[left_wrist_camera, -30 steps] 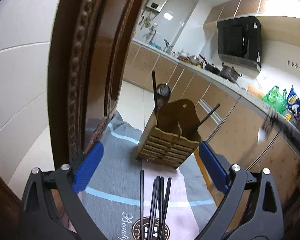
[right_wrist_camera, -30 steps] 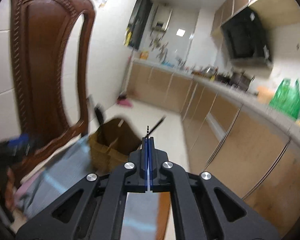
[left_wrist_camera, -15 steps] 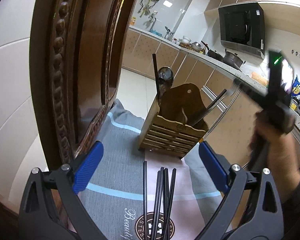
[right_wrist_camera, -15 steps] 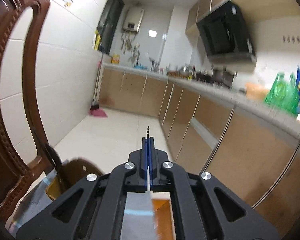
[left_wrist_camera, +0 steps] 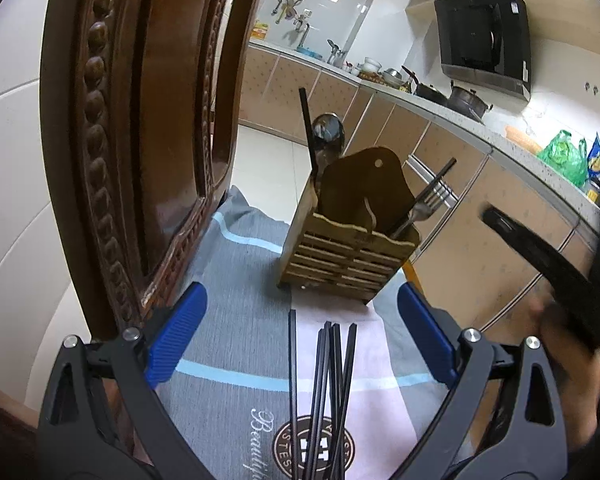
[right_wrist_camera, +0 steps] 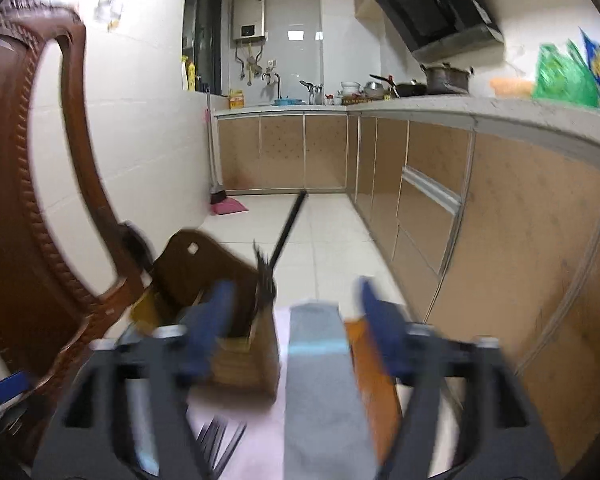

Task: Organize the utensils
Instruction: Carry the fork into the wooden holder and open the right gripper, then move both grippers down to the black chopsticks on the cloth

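Observation:
A slatted wooden utensil holder (left_wrist_camera: 348,248) (right_wrist_camera: 240,352) stands on a grey and pink cloth (left_wrist_camera: 236,312). A spoon (left_wrist_camera: 329,133) and a black chopstick (left_wrist_camera: 307,132) stand in its left side. A fork (left_wrist_camera: 425,202) (right_wrist_camera: 263,280) and another chopstick (left_wrist_camera: 440,176) (right_wrist_camera: 288,228) lean out of its right side. Several black chopsticks (left_wrist_camera: 328,380) (right_wrist_camera: 220,446) lie on the cloth before the holder. My left gripper (left_wrist_camera: 300,320) is open above their far ends. My right gripper (right_wrist_camera: 296,312), blurred, is opening just right of the holder, with nothing between its fingers.
A carved brown chair back (left_wrist_camera: 120,160) (right_wrist_camera: 40,240) rises close on the left. The cloth ends just past the holder, with tiled floor (right_wrist_camera: 332,232) beyond. Kitchen cabinets (right_wrist_camera: 480,220) run along the right. A person's hand (left_wrist_camera: 572,364) holds the right gripper at the right edge.
The right gripper, shut on the fork before, came down beside the holder and opened. The fork now stands in the holder's right side. The left gripper hardly moved.

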A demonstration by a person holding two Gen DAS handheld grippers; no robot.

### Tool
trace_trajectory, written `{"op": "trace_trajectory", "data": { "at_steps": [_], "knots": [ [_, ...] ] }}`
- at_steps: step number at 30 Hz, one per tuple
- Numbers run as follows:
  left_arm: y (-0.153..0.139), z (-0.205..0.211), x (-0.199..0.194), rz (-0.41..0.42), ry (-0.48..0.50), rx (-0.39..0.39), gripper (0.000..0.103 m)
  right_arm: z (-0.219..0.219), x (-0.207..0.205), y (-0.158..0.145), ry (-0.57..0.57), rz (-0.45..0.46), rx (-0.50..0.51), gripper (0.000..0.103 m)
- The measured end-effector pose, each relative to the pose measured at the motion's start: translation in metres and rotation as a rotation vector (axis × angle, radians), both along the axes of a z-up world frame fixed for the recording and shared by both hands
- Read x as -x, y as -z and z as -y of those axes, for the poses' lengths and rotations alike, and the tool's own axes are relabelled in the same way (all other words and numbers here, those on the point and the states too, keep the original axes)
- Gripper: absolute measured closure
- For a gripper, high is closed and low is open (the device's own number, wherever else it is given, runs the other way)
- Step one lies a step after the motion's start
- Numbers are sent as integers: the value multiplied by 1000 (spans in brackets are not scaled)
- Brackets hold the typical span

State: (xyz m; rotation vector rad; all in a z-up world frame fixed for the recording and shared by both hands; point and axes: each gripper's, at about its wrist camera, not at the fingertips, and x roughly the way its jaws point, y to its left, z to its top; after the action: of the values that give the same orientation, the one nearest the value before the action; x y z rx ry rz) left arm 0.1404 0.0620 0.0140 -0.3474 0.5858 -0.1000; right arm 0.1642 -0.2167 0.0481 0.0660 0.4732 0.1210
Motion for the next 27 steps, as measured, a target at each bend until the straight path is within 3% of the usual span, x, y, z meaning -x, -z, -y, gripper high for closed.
{"op": "trace_trajectory", "data": {
  "at_steps": [1,6,10,13,21,27],
  "knots": [
    [1,2,1,-6,6,-12,8,4,18,5,-4,-13,-14,10],
    [4,20,18,-20,26,-90,8,5,101,49,-18,-85,54,9],
    [6,38,43,-27,51,-184,8,16,132,72,-33,-204,-35,9],
    [7,44,57,-33,50,-210,8,11,144,71,-57,-176,10,9],
    [22,58,85,-77,58,-273,8,27,144,63,-66,-170,-40,9],
    [32,60,79,-128,80,-276,8,28,146,62,-77,-177,-48,9]
  ]
}}
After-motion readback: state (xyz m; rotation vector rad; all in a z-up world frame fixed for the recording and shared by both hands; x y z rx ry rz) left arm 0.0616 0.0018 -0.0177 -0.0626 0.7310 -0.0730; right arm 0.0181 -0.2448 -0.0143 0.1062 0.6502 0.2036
